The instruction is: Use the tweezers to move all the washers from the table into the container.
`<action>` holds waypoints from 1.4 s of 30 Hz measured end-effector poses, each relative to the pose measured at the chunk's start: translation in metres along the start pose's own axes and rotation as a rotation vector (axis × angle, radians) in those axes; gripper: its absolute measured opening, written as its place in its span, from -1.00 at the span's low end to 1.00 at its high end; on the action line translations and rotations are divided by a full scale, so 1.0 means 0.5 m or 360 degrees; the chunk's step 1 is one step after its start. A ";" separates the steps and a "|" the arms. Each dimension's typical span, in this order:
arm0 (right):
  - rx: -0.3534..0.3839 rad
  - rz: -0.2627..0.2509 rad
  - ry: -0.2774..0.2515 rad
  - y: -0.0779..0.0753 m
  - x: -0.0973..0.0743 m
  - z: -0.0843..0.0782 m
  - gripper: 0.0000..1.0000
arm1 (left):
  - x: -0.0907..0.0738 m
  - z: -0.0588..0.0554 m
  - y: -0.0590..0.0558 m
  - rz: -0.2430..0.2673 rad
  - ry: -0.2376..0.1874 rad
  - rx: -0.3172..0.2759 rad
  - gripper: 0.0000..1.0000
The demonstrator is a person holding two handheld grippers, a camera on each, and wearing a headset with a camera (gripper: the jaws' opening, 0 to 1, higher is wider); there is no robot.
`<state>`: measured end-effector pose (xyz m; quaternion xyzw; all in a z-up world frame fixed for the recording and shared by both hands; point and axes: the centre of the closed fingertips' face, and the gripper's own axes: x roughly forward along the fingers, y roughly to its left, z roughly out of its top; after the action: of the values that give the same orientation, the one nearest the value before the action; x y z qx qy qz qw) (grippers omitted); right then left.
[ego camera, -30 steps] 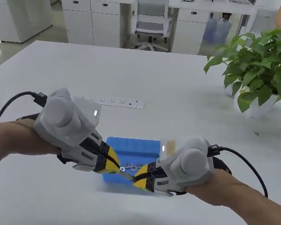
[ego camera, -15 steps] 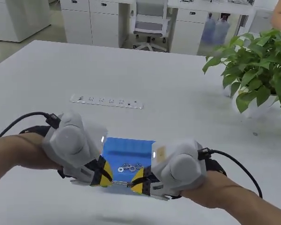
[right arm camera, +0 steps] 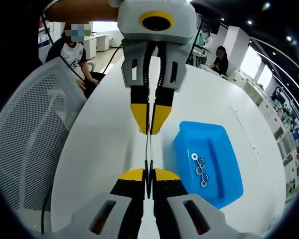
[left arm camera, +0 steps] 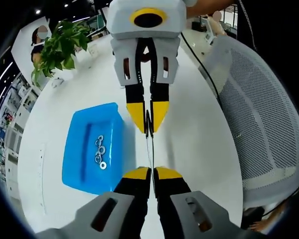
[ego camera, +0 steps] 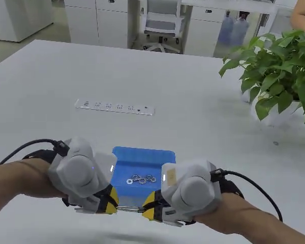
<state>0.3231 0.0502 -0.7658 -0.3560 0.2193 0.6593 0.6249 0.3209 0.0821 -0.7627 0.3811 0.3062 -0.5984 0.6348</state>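
A blue container (ego camera: 142,156) sits on the white table with several washers (ego camera: 141,179) lying inside it. Just in front of it, my left gripper (ego camera: 110,205) and right gripper (ego camera: 148,209) face each other tip to tip. Thin metal tweezers (ego camera: 129,208) run between them, and both grippers are shut on them. In the left gripper view the tweezers (left arm camera: 149,149) reach from my left gripper (left arm camera: 152,172) to the right gripper (left arm camera: 148,128), with the container (left arm camera: 79,149) and washers (left arm camera: 100,154) to the left. The right gripper view mirrors this: right gripper (right arm camera: 148,173), tweezers (right arm camera: 148,149), container (right arm camera: 220,172).
A white power strip (ego camera: 114,107) lies on the table beyond the container. A potted plant (ego camera: 279,66) stands at the far right. An office chair (ego camera: 160,23) and cabinets are behind the table. A mesh chair (left arm camera: 259,119) is close to the table's near edge.
Both grippers have drawn back toward the near table edge, from over the container's front rim to just in front of it. The washers and container stay put.
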 end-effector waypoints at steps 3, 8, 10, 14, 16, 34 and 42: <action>0.0013 0.0012 0.0004 0.008 0.008 -0.009 -0.90 | 0.012 -0.004 -0.007 -0.0010 -0.0002 -0.0017 -0.87; 0.0061 0.0047 0.0001 0.025 0.022 -0.027 -0.90 | 0.033 -0.011 -0.023 -0.0042 0.0005 -0.0028 -0.87; 0.0066 0.0051 0.0000 0.029 0.025 -0.030 -0.90 | 0.041 -0.013 -0.028 -0.0052 0.0004 -0.0034 -0.87; 0.0080 0.0073 0.0009 0.042 0.035 -0.042 -0.89 | 0.052 -0.016 -0.036 -0.0065 0.0004 -0.0047 -0.87; 0.0076 0.0081 0.0009 0.049 0.039 -0.046 -0.89 | 0.059 -0.019 -0.044 -0.0082 0.0012 -0.0053 -0.87; 0.0047 0.0116 0.0050 0.073 0.059 -0.068 -0.82 | 0.088 -0.032 -0.066 -0.0092 0.0017 -0.0100 -0.86; 0.0044 0.0110 0.0057 0.072 0.057 -0.070 -0.79 | 0.091 -0.029 -0.067 -0.0092 0.0005 -0.0115 -0.86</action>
<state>0.2955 0.0388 -0.8154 -0.3515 0.2516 0.6709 0.6026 0.2929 0.0706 -0.8124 0.3499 0.3395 -0.6045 0.6299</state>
